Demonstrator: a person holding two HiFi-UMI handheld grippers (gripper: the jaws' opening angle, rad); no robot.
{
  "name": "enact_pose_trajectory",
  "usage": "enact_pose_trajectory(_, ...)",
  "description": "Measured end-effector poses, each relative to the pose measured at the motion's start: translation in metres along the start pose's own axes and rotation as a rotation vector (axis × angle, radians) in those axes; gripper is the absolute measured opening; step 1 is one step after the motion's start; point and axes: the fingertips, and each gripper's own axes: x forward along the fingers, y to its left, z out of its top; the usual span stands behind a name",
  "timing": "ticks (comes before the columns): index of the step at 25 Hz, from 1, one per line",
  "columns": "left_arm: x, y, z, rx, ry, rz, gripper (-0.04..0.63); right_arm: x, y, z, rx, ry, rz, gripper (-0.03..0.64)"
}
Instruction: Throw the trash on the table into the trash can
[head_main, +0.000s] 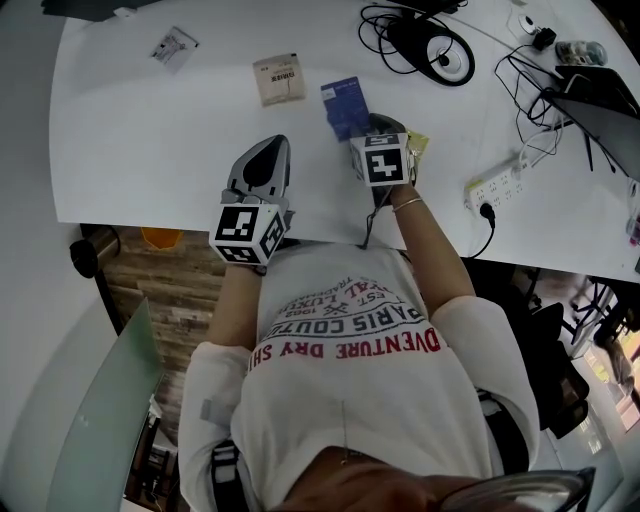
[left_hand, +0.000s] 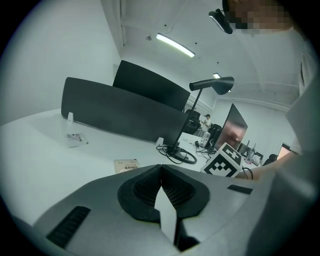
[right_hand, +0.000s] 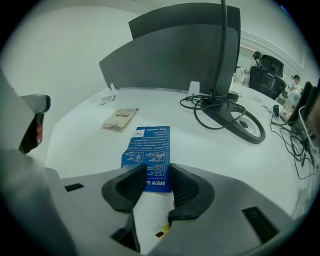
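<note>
Right tongs (right_hand: 158, 172) stood open with the near end of the blue packet (right_hand: 148, 147) between them, flat on the tabletop (right_hand: 85, 135) at mid frame, its long axis pointing straight up the frame; the left tongs (left_hand: 160, 169), shut and empty, were farther off.

We see bright, even light from a ceiling strip lamp (left_hand: 175, 45); the white desk (head_main: 140, 150) glares softly, shadows are faint, and both gripper views bend and darken at their rims.

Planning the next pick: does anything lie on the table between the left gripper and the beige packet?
Nothing: only bare table separates the left gripper from the beige packet, as the head view shows.
</note>
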Motion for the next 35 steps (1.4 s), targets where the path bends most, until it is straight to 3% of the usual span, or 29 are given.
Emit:
enact_pose_trajectory(7,-0.008,-0.009,0.005,0.028,-0.003,-0.027,0.023,-0.004,-0.004,-0.003,0.006,0.004,0.021,0.062)
enact_pose_trajectory(13,-0.023,-0.008,0.011,0.051,-0.013,-0.051,0.023,-0.032,0.009,0.007,0.079,-0.068,0.048,0.041)
enact_pose_trajectory(17,-0.041,0.001,0.018,0.046,-0.044,-0.055,0.023,-0.06,0.039,0.035,0.055,-0.159,0.066,0.041)
enact_pose_trajectory(21,-0.081,0.015,0.031,0.049,-0.107,-0.059,0.023,-0.082,0.101,0.068,-0.009,-0.223,0.148,0.041)
enact_pose_trajectory(25,-0.142,0.063,0.036,0.033,-0.166,0.047,0.023,-0.086,0.186,0.102,-0.125,-0.257,0.238,0.041)
enact_pose_trajectory(29,-0.223,0.137,0.029,-0.035,-0.228,0.175,0.023,-0.079,0.299,0.118,-0.234,-0.262,0.346,0.041)
enact_pose_trajectory(35,-0.369,0.247,-0.02,-0.202,-0.321,0.51,0.023,-0.057,0.495,0.106,-0.496,-0.186,0.591,0.041)
